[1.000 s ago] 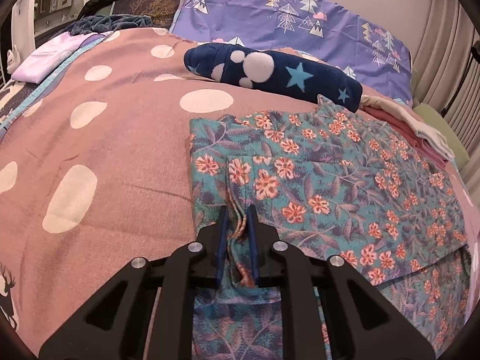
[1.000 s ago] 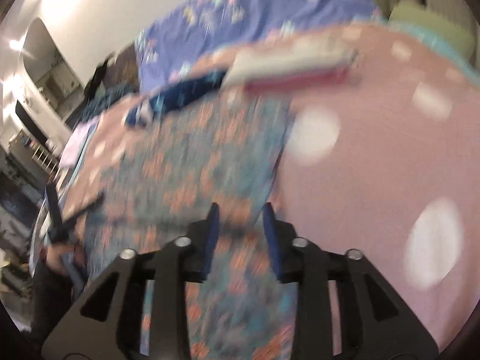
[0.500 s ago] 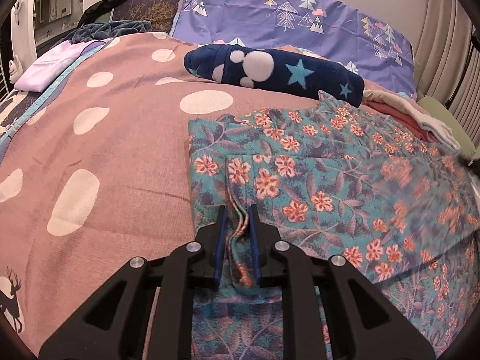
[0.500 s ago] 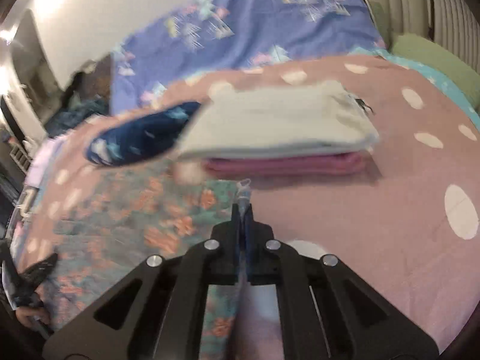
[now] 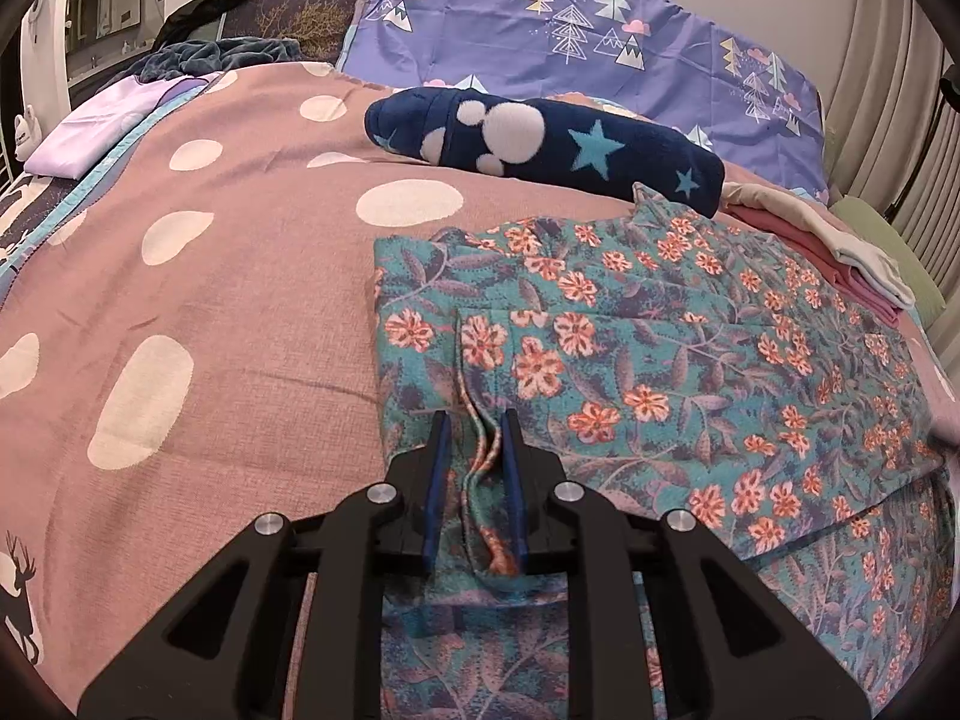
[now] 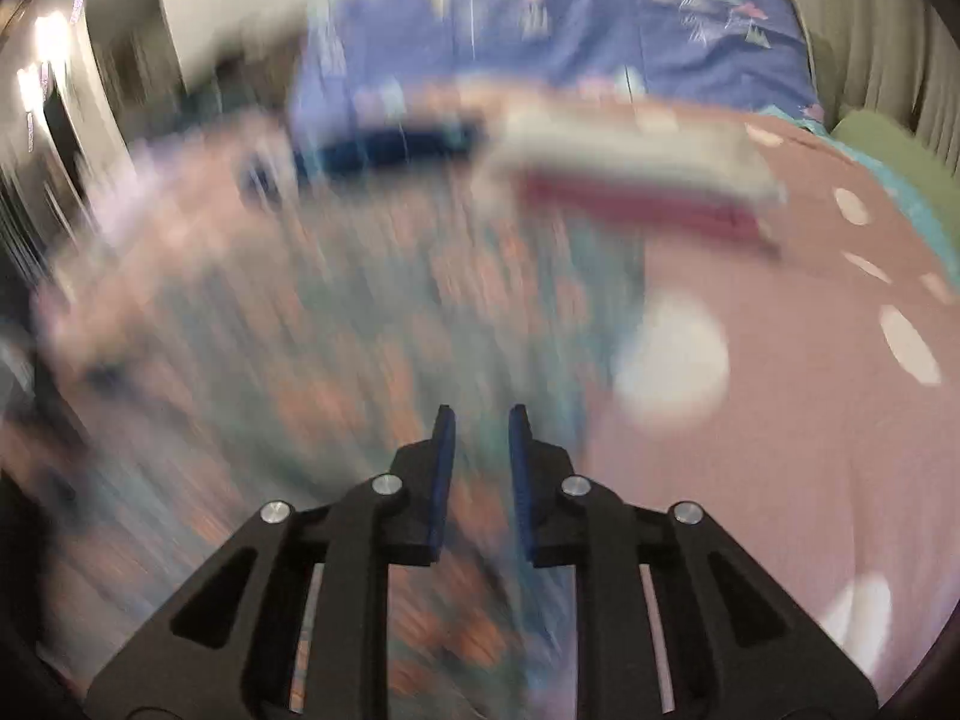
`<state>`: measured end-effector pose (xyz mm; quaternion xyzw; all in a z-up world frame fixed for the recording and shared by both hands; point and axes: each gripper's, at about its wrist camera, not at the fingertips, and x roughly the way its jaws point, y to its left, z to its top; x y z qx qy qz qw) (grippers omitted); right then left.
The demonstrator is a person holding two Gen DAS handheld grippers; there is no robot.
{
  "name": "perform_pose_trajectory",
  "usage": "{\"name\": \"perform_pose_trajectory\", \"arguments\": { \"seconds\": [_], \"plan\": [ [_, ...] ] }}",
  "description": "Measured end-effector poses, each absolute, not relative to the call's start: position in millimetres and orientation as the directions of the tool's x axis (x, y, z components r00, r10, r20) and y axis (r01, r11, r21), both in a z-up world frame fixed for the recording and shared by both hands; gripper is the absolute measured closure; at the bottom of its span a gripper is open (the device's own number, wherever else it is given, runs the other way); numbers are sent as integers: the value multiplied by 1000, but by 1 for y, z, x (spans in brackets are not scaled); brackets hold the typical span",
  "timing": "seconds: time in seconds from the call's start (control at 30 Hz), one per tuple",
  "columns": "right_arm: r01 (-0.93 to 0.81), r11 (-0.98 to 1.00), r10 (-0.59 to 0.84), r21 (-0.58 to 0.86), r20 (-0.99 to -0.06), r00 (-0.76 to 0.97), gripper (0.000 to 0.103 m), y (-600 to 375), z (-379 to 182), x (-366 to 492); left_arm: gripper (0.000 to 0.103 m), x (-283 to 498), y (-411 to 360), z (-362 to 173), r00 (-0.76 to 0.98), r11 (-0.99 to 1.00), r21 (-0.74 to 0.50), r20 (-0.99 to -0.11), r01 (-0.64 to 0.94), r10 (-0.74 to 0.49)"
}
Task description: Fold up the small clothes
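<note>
A teal floral garment (image 5: 660, 360) lies partly folded on the pink dotted bedspread (image 5: 210, 300). My left gripper (image 5: 474, 420) has a bunched ridge of the garment's near left edge between its blue pads, which stand a little apart. In the blurred right wrist view the same garment (image 6: 360, 360) spreads to the left. My right gripper (image 6: 480, 414) is open and empty, just above the garment's right edge.
A rolled navy blanket with stars (image 5: 540, 144) lies behind the garment. A stack of folded beige and pink clothes (image 5: 828, 246) sits at the far right and also shows in the right wrist view (image 6: 648, 180). Purple pillow (image 5: 600, 30) at the headboard.
My right gripper, shut on the garment's edge half a second ago, has opened and pulled back fast. The garment's right part has settled flat. My left gripper has stayed put and loosened slightly.
</note>
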<state>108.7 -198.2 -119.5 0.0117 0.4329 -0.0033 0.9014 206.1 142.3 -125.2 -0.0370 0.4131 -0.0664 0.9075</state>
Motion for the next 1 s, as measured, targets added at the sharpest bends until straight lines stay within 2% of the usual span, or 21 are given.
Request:
{"name": "perform_pose_trajectory", "arguments": {
  "seconds": [0.07, 0.1, 0.13, 0.27, 0.33, 0.37, 0.4, 0.5, 0.6, 0.63, 0.67, 0.7, 1.0],
  "plan": [
    [-6, 999, 31, 36, -758, 651, 94, -207, -146, 100, 84, 206, 142, -126, 650, 989, -120, -745, 90, -150],
    [6, 996, 61, 85, -756, 652, 99, -214, -143, 101, 84, 207, 141, -126, 649, 989, -115, -746, 91, -146],
    [37, 996, 37, 80, -760, 649, 103, -214, -139, 103, 84, 207, 141, -125, 648, 990, -112, -748, 91, -144],
    [90, 996, -78, -25, -754, 653, 101, -192, -121, 100, 80, 197, 141, -115, 649, 991, -103, -749, 81, -131],
    [67, 997, -18, 41, -712, 702, 82, -187, -100, 80, 57, 170, 138, -99, 679, 984, -109, -713, 139, -175],
    [54, 997, -2, 54, -691, 723, 76, -187, -94, 70, 42, 157, 136, -93, 692, 980, -97, -696, 173, -191],
    [47, 997, 2, 55, -676, 737, 71, -186, -89, 57, 41, 140, 134, -90, 699, 975, -55, -689, 213, -192],
    [40, 996, 23, 75, -689, 725, 71, -194, -90, 27, 41, 110, 138, -95, 681, 965, 10, -711, 261, -177],
    [77, 987, 48, 138, -727, 685, 71, -213, -100, 1, 43, 85, 156, -111, 631, 966, -13, -754, 260, -180],
    [95, 981, 63, 171, -739, 671, 71, -218, -105, -5, 47, 78, 163, -117, 607, 964, -37, -771, 263, -195],
    [108, 975, 75, 195, -745, 662, 71, -222, -109, -11, 58, 72, 169, -121, 588, 962, -59, -781, 266, -210],
    [122, 964, 102, 236, -752, 651, 71, -225, -116, -18, 61, 65, 177, -125, 574, 961, -82, -787, 266, -226],
    [82, 914, 259, 396, -728, 635, 70, -230, -133, -78, 62, 11, 194, -129, 508, 918, -198, -783, 344, -360]
  ]
}}
